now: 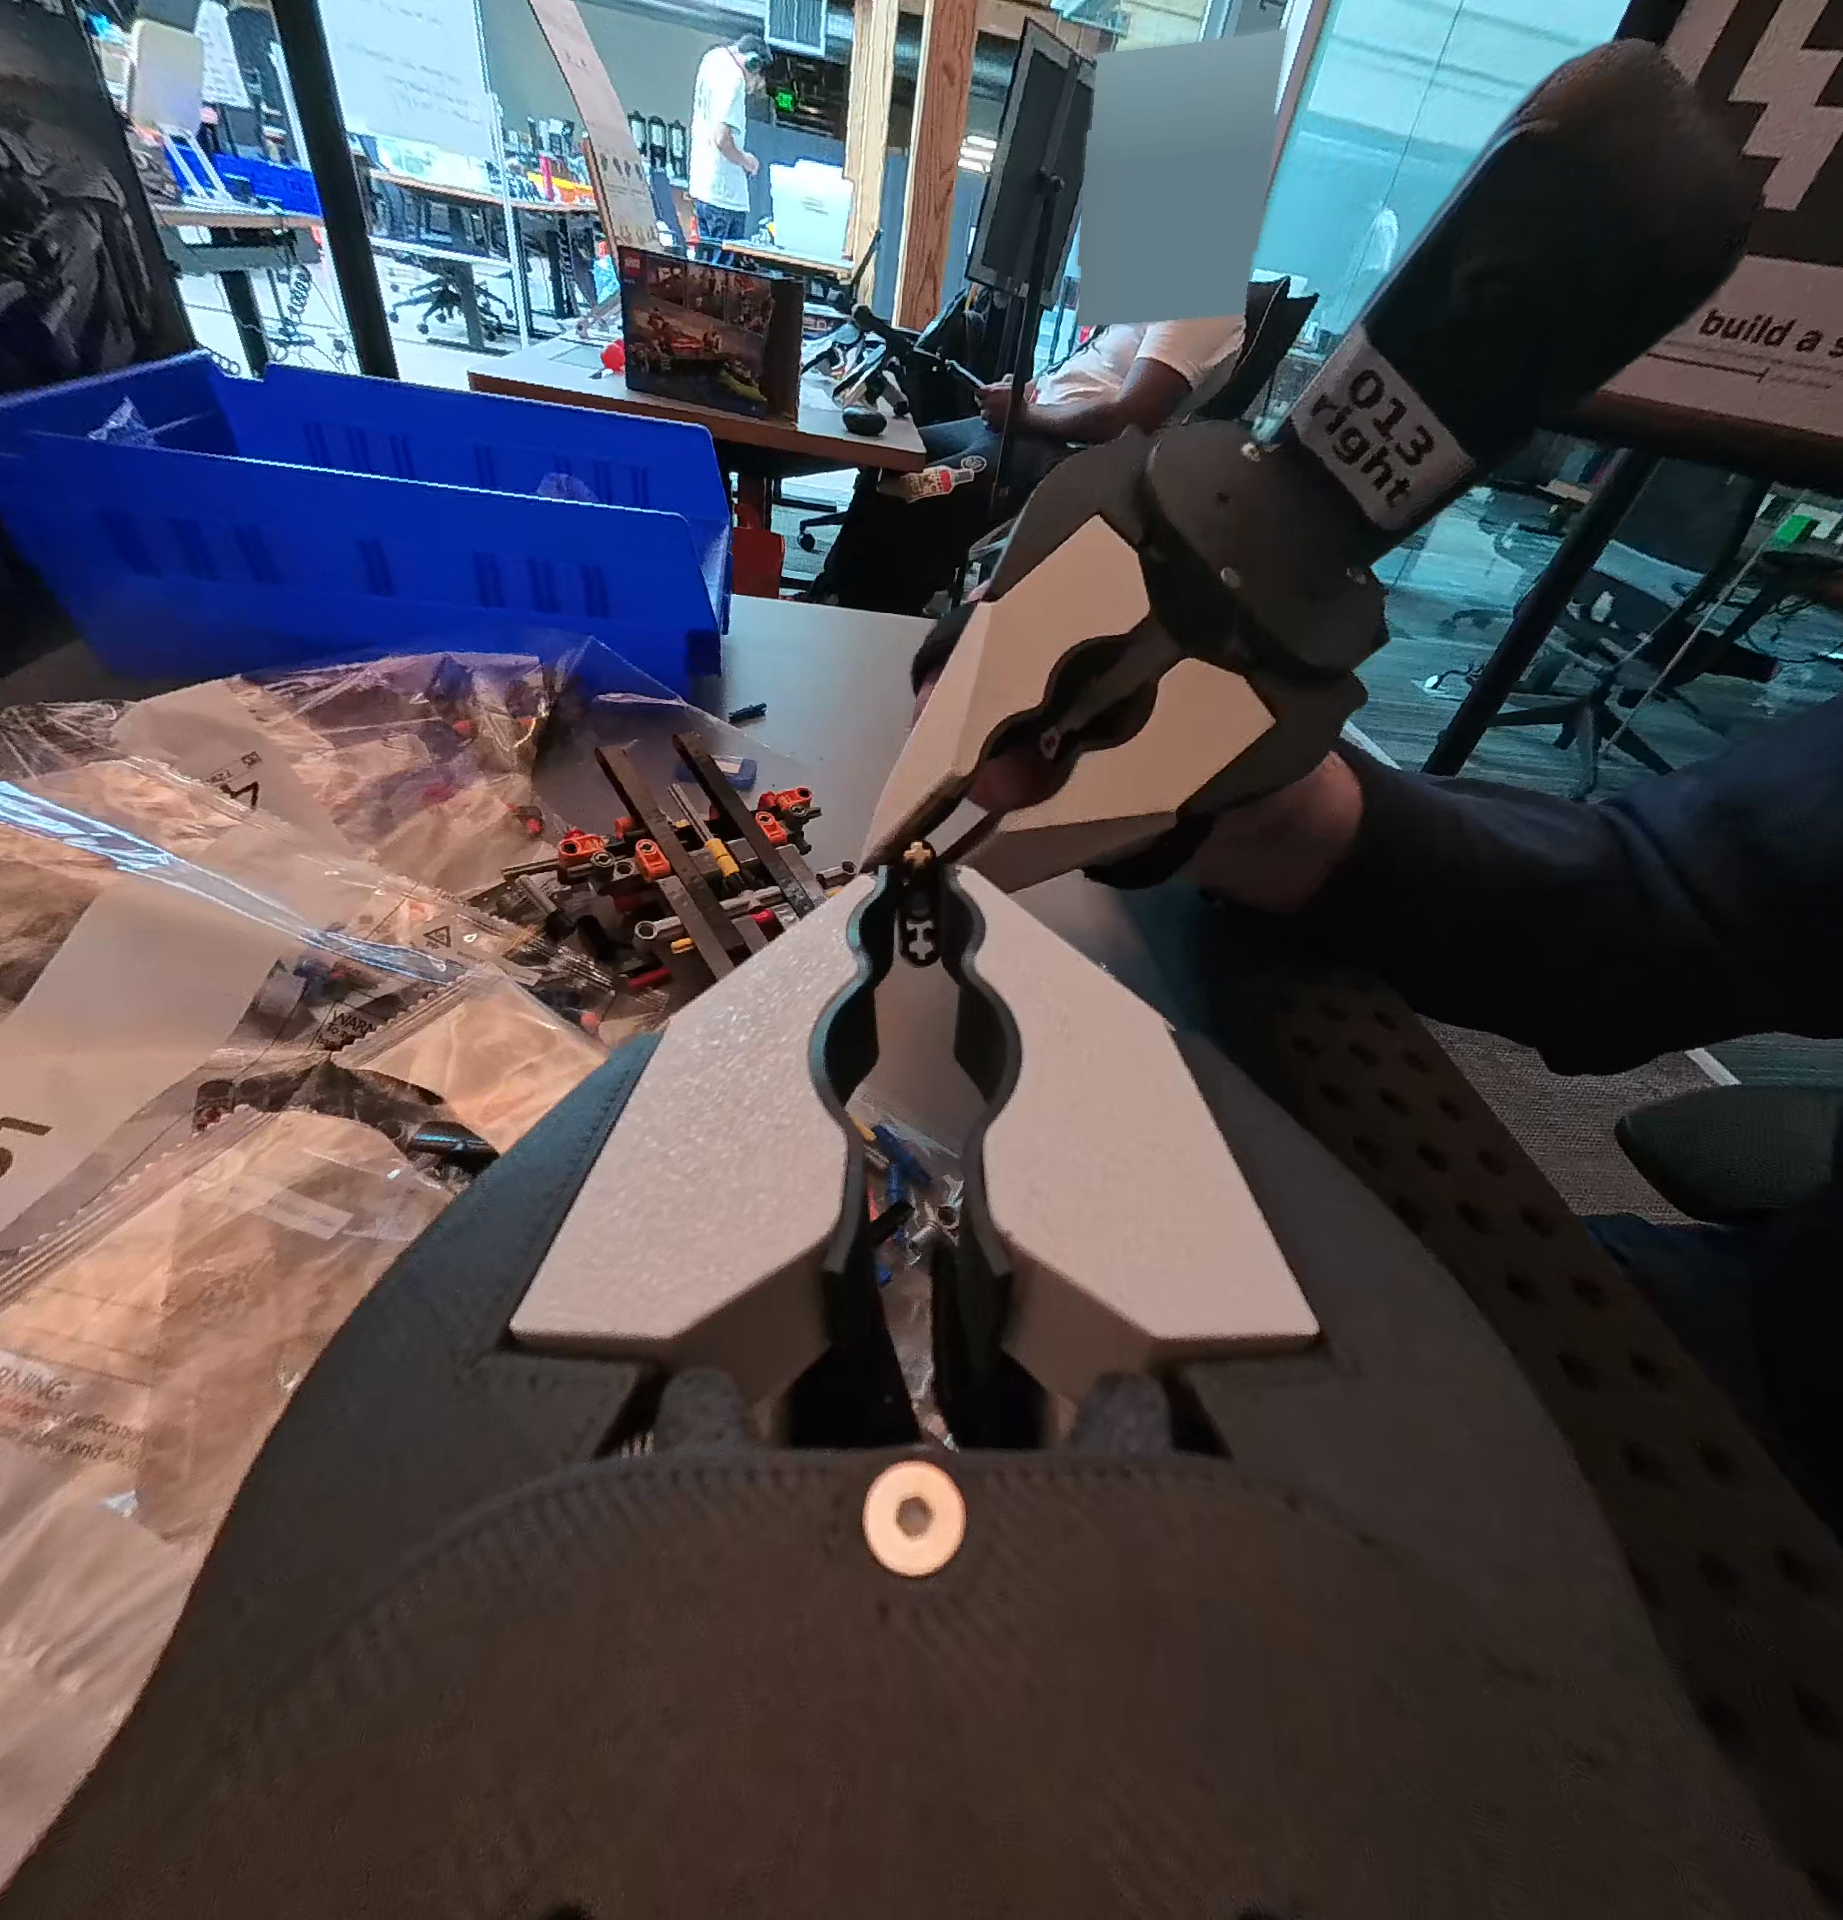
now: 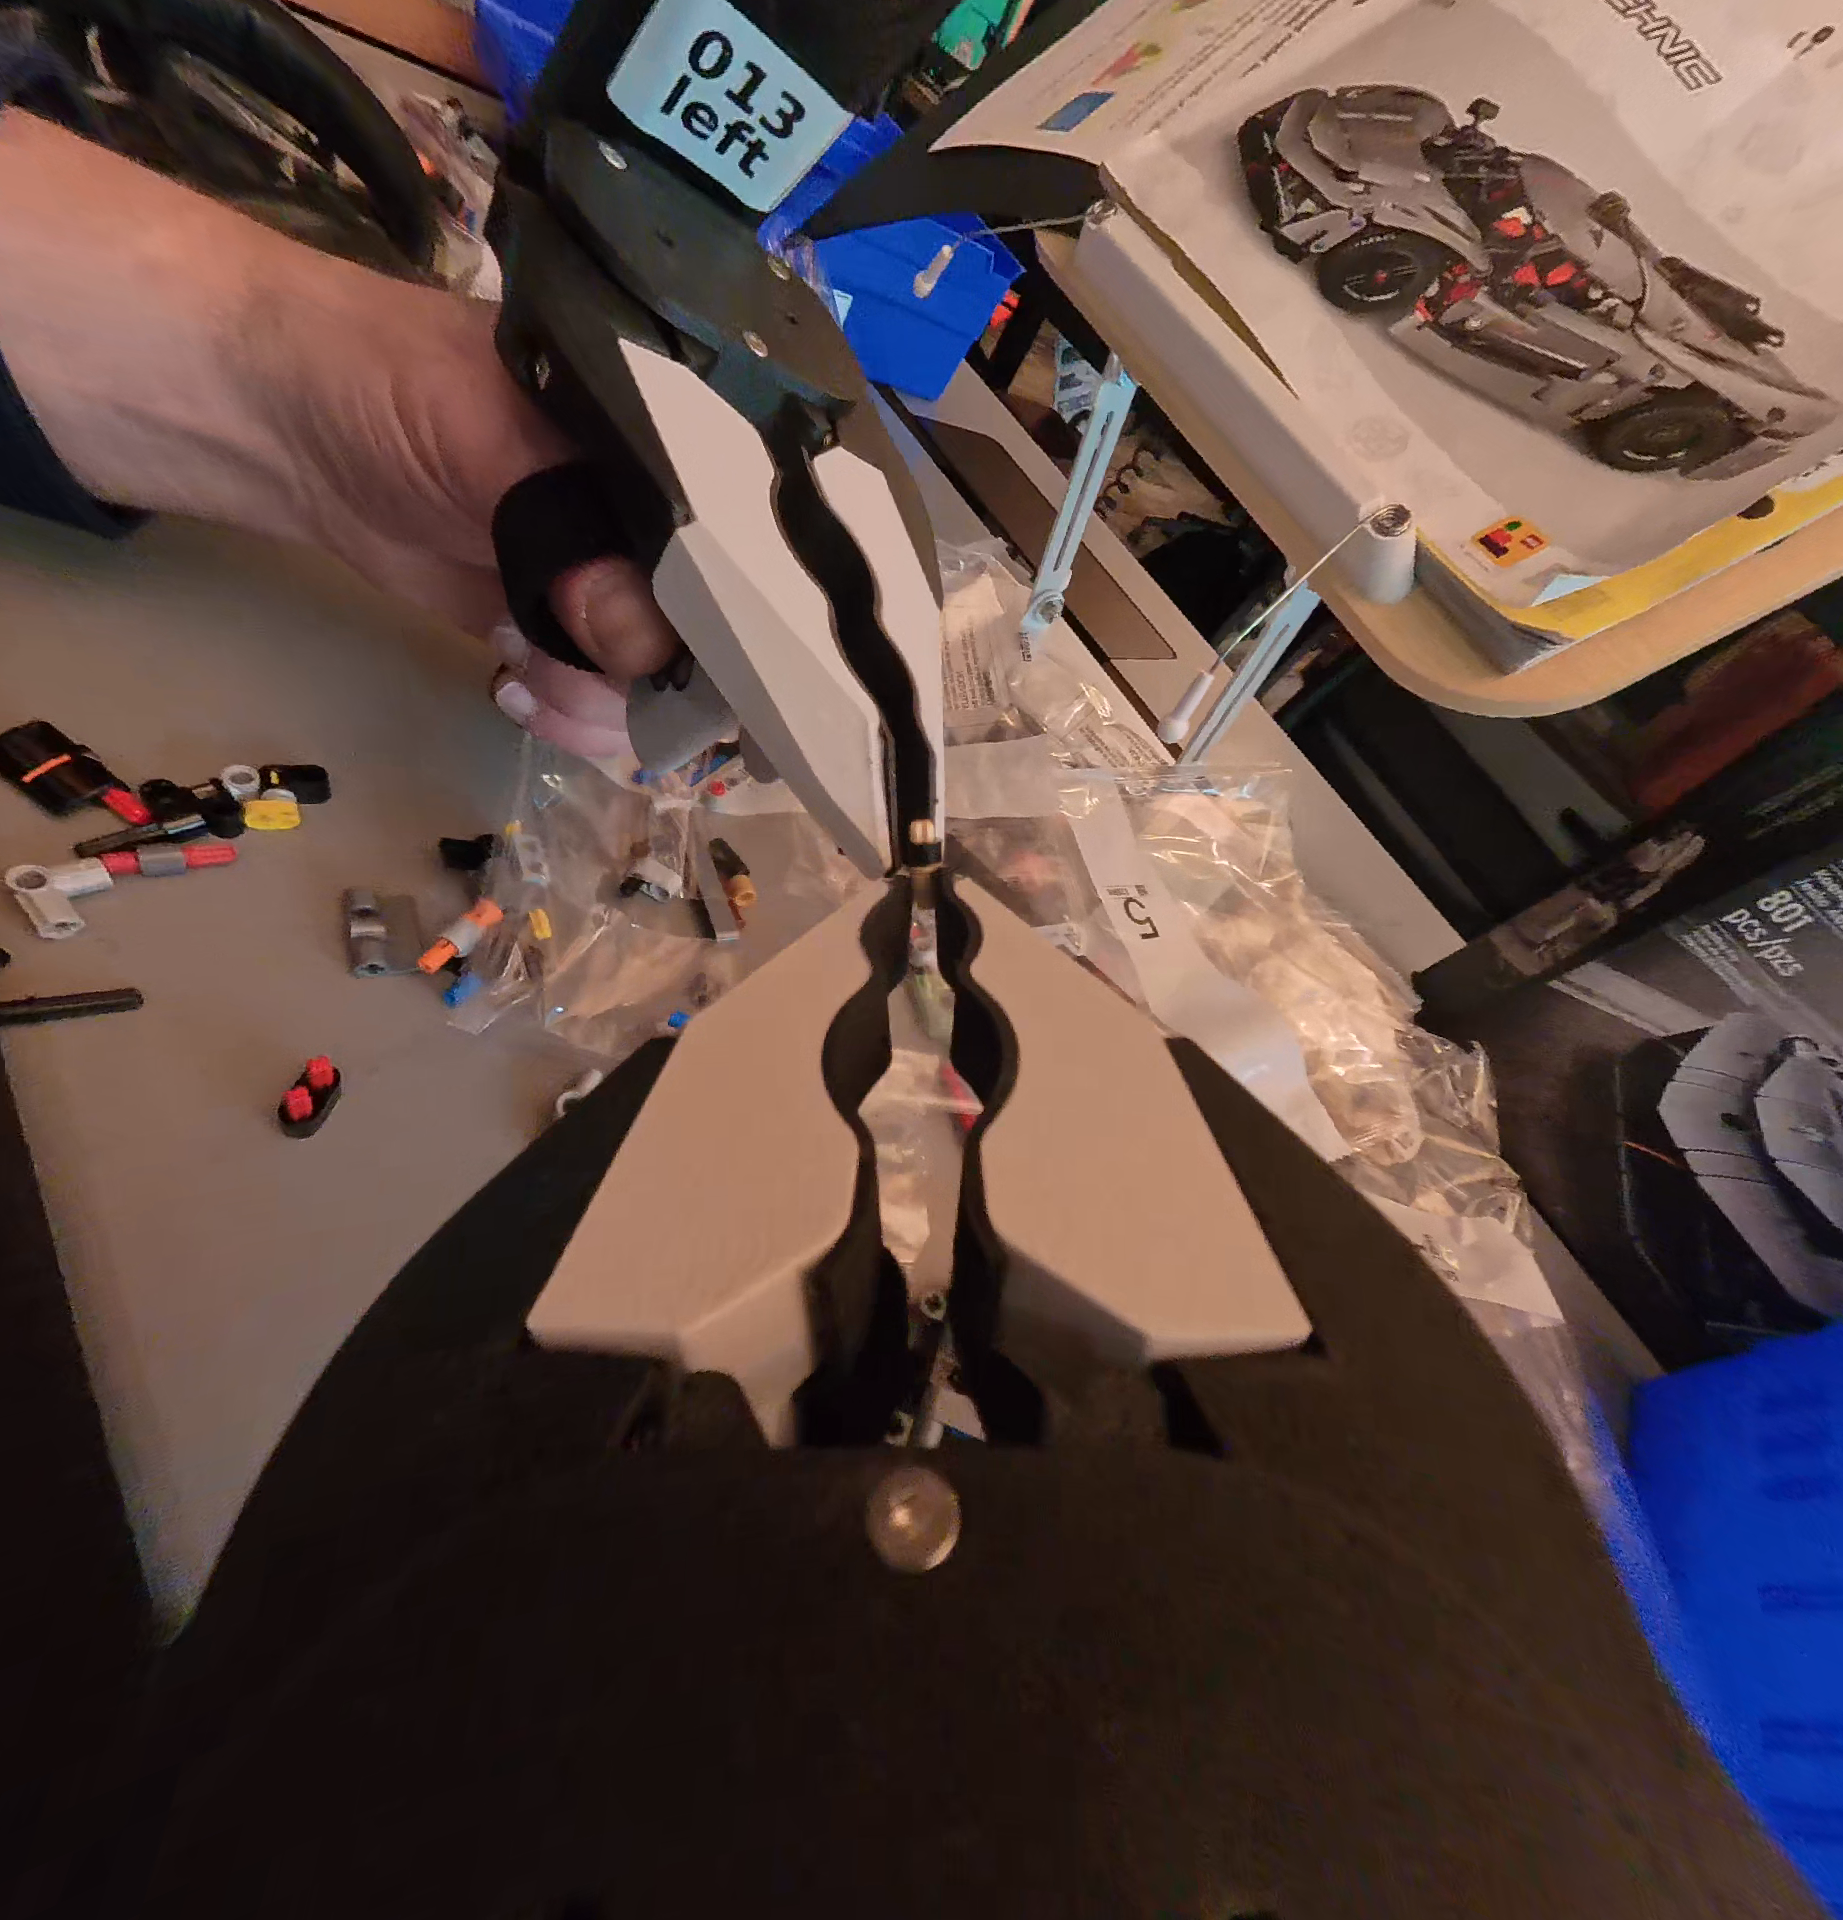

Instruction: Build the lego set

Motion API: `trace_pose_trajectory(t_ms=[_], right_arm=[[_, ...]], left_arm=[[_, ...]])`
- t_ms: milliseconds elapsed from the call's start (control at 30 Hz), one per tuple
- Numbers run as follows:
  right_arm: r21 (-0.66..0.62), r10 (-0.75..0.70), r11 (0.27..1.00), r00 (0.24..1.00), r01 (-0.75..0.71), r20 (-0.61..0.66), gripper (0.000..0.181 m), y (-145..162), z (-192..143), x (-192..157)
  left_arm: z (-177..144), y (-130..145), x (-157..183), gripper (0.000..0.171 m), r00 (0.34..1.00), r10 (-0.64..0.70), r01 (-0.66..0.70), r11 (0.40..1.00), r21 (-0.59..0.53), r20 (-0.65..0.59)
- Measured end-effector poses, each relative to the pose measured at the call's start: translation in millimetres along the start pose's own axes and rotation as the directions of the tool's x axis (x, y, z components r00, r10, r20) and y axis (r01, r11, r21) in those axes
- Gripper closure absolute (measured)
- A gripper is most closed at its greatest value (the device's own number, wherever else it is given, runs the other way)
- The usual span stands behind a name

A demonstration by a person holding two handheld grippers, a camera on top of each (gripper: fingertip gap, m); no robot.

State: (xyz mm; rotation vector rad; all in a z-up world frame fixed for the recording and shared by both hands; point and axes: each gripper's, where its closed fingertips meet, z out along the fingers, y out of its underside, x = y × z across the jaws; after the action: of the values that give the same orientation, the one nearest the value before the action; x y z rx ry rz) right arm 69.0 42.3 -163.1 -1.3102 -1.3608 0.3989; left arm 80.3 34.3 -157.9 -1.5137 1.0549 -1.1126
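Left gripper [image 1: 914, 904], right gripper [image 2: 912, 883] tip-to-tip above grey table [image 2: 169, 1195], parts bags [image 1: 221, 987]

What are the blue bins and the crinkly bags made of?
The blue bins look like hard, slightly glossy moulded plastic, with ribbed slots. The bags seem thin clear plastic film: shiny, wrinkled, with pieces visible through them.

table [image 2: 221, 1247]: we see a pale grey top | bags [image 1: 169, 1039]: clear, holding parts, spread over its left in our left view; also [image 2: 1208, 935] | frame [image 1: 709, 862]: black beams with red and orange pins, beside the bags | bins [image 1: 377, 540]: blue, at the far edge | loose parts [image 2: 169, 821]: scattered on bare top; black axle [image 2: 65, 1006] near the edge
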Motion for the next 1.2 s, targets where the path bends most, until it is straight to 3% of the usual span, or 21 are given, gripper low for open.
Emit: trace_pose_trajectory(t_ms=[467,700,900,1133,1167,1200], right_arm=[[-0.087,-0.083,0.993,0.996,0.080,-0.027,0.180,7,2,-2],[-0.057,-0.058,0.997,0.997,0.055,-0.055,0.180,0,-2,3],[0.006,0.003,1.000,0.999,-0.002,-0.051,0.181,-9,-8,7],[0.019,0.022,1.000,0.999,-0.021,-0.041,0.181,-9,-11,7],[-0.008,0.023,1.000,0.999,-0.023,-0.032,0.181,-3,-10,7],[-0.092,-0.015,0.996,0.999,0.012,-0.030,0.180,14,-8,5]], left_arm=[[2,5,-3,0.165,0.998,0.051,-0.049,0.998,-0.050,0.044],[1,-5,-2,0.167,0.990,0.108,-0.107,0.994,-0.022,0.090],[1,-18,2,0.167,0.991,0.080,-0.085,0.995,0.045,0.103],[2,-22,3,0.167,0.988,0.092,-0.097,0.994,0.039,0.125],[0,-25,3,0.166,0.988,0.081,-0.089,0.994,0.058,0.128],[-21,-53,-10,0.167,0.984,0.000,-0.043,0.972,0.232,0.180]])
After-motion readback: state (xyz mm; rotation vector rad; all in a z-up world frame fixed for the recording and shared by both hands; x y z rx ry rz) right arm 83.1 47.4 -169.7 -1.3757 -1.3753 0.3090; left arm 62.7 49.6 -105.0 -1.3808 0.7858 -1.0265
